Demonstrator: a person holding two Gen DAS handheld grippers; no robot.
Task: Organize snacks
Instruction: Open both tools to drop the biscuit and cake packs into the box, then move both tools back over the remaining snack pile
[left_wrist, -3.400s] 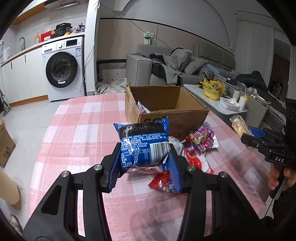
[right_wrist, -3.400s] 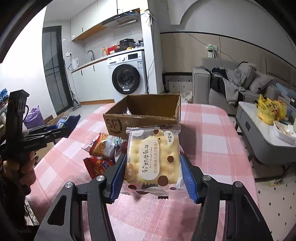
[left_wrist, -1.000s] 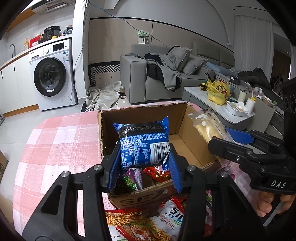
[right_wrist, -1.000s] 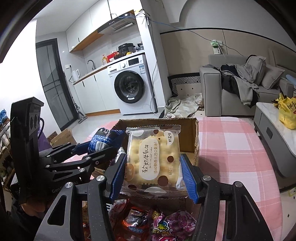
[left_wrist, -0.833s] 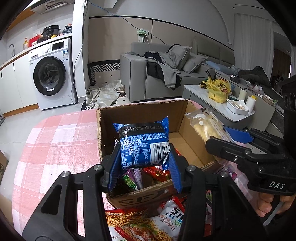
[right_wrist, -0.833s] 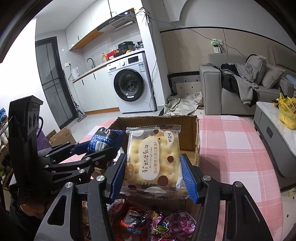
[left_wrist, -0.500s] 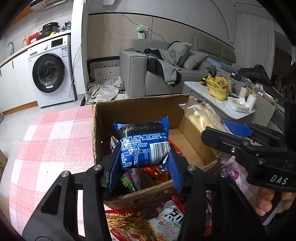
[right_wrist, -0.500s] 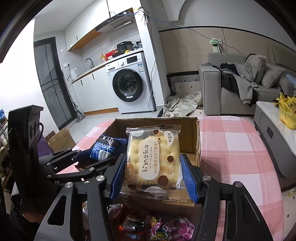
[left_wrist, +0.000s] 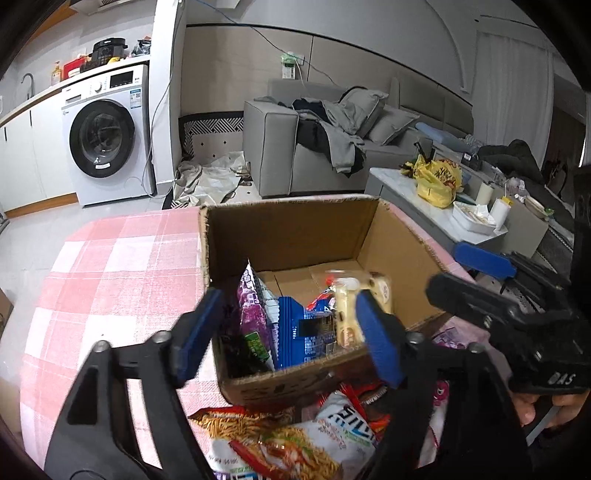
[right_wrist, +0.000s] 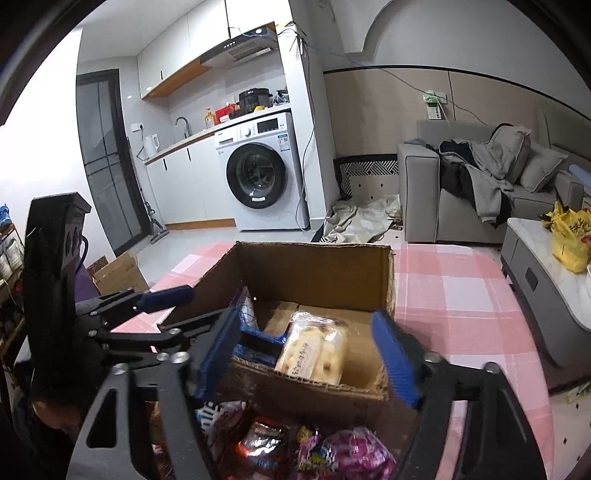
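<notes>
An open cardboard box (left_wrist: 295, 229) (right_wrist: 317, 269) stands on the pink checked table. My left gripper (left_wrist: 284, 332) is open and empty over the box's near edge. The blue snack packet (left_wrist: 291, 332) (right_wrist: 258, 343) lies inside the box next to a purple packet (left_wrist: 251, 314). My right gripper (right_wrist: 306, 354) is open and empty above the box. The yellow biscuit packet (right_wrist: 317, 350) (left_wrist: 351, 310) lies inside at the box's right side. Several loose snack bags (left_wrist: 291, 439) (right_wrist: 314, 450) lie on the table in front of the box.
The table's far half (right_wrist: 461, 295) (left_wrist: 122, 266) holds only the pink cloth. A grey coffee table (right_wrist: 546, 269) with a yellow bag stands to the right. A sofa and washing machine stand behind.
Both grippers have opened. The blue packet and the yellow biscuit packet have dropped from the jaws into the box.
</notes>
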